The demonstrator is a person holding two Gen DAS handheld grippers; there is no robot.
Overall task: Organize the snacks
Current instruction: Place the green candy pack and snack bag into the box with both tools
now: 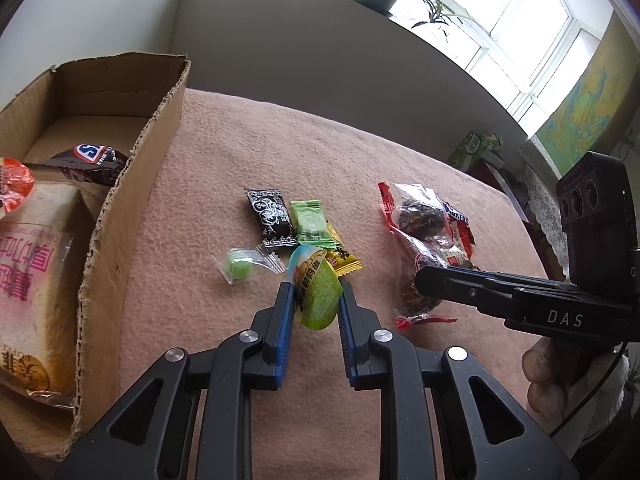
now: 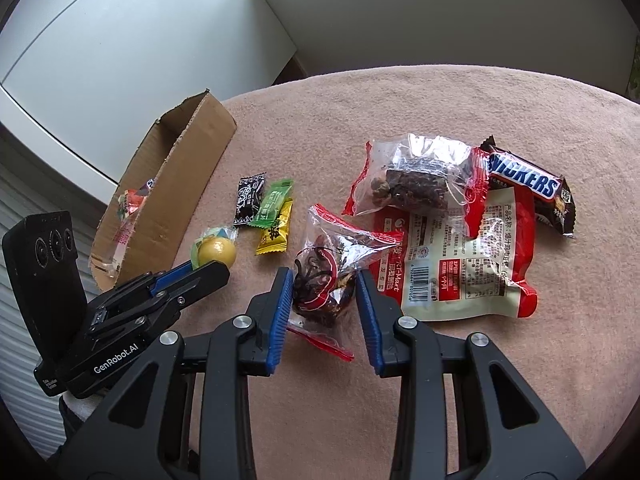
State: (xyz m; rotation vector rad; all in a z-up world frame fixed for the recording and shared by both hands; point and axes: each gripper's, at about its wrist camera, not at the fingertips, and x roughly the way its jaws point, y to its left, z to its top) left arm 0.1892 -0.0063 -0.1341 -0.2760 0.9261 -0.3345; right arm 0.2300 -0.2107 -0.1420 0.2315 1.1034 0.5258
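Basically left gripper [image 1: 314, 300] pinches the jelly cup [image 1: 316, 296], cardboard box [image 1: 120, 208] off left; right gripper [image 2: 322, 292] straddles the date bag [image 2: 326, 284], not visibly clamped.

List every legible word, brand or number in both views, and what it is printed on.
"SNICKERS": brown chocolate bar wrapper.
"GenRobot.AI": black left tool.
"DAS": black right tool.
"RT-Mart": white-and-red flat snack bag, upside down.
Bread bag, small candy wrappers, green jelly cup: print unreadable.
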